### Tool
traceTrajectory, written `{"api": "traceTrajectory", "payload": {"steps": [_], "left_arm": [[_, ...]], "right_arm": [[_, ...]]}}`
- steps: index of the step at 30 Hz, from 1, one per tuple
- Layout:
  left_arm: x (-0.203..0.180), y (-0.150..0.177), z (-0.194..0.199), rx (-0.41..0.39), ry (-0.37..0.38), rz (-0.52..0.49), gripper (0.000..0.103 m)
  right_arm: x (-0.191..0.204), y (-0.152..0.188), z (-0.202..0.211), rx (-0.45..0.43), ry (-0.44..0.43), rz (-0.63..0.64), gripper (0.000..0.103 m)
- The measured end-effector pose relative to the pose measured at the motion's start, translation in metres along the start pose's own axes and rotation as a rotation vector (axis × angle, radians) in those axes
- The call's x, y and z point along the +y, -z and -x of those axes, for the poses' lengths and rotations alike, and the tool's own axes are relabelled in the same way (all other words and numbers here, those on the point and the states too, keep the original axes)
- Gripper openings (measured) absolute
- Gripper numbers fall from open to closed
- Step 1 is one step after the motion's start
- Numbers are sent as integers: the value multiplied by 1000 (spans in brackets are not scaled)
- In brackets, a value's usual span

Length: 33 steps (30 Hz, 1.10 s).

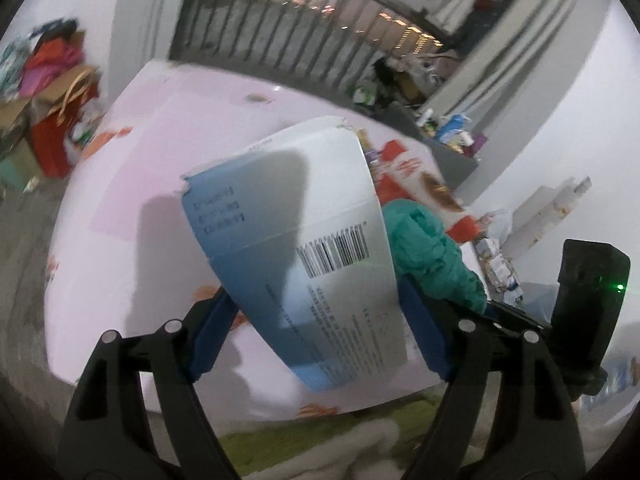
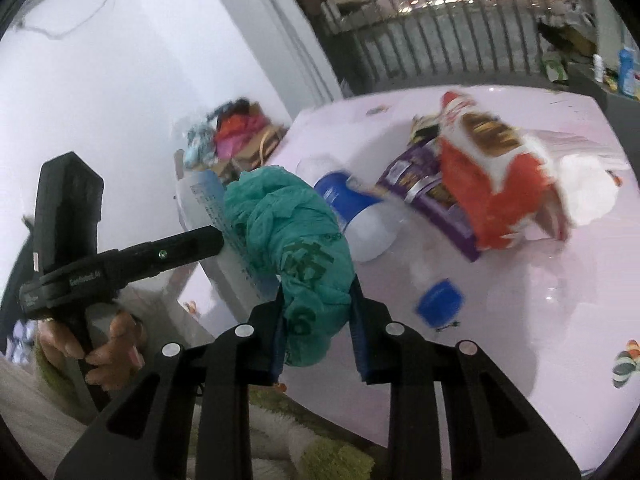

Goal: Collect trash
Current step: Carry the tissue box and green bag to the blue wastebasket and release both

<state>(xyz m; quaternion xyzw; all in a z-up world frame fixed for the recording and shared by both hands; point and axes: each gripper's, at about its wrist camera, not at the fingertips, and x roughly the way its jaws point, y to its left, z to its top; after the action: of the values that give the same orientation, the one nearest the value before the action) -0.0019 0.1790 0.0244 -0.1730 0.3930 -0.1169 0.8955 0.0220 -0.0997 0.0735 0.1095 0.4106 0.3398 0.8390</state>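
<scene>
My left gripper [image 1: 316, 312] is shut on a white and blue carton [image 1: 304, 248] with a barcode. The carton is tilted and held above the pink table [image 1: 168, 128]. My right gripper [image 2: 318, 308] is shut on a crumpled green plastic bag [image 2: 296, 240], which hangs right beside the carton [image 2: 216, 216]. On the table [image 2: 520, 320] lie a clear bottle with a blue label [image 2: 360, 216] and a blue cap [image 2: 440, 304]. Beyond it are a purple packet [image 2: 424, 196], a red snack bag [image 2: 492, 176] and white tissue [image 2: 584, 188]. A hand [image 2: 116, 344] grips the left tool's handle.
A heap of clothes and paper bags [image 1: 52, 92] sits on the floor beyond the table's left side. A railing [image 1: 320, 12] runs behind the table. A cluttered grey cabinet [image 1: 452, 140] stands at the back right. A green and white rug [image 1: 304, 448] lies below the table's near edge.
</scene>
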Motion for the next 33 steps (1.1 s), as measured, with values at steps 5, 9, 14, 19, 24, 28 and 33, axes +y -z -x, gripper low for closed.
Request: {"api": "traceTrajectory", "payload": {"steps": [5, 9, 14, 19, 24, 28, 33], "left_arm": [[-48, -15, -10, -12, 84, -88, 75], [-100, -27, -31, 3, 174, -178, 74], [-193, -40, -75, 64, 313, -315, 74], [-304, -36, -135, 179, 431, -460, 74], [-399, -13, -208, 332, 470, -559, 74], [-467, 22, -275, 477, 449, -643, 74], [-522, 59, -351, 574, 402, -684, 74]], "right_arm": [[-26, 3, 42, -94, 31, -72, 27], [-56, 9, 89, -187, 94, -149, 27], [-103, 23, 149, -306, 208, -278, 27], [-166, 48, 214, -428, 349, -466, 27], [-228, 86, 252, -492, 452, -665, 27], [-284, 120, 259, -502, 502, -847, 27], [-359, 161, 255, -502, 491, -1054, 27]]}}
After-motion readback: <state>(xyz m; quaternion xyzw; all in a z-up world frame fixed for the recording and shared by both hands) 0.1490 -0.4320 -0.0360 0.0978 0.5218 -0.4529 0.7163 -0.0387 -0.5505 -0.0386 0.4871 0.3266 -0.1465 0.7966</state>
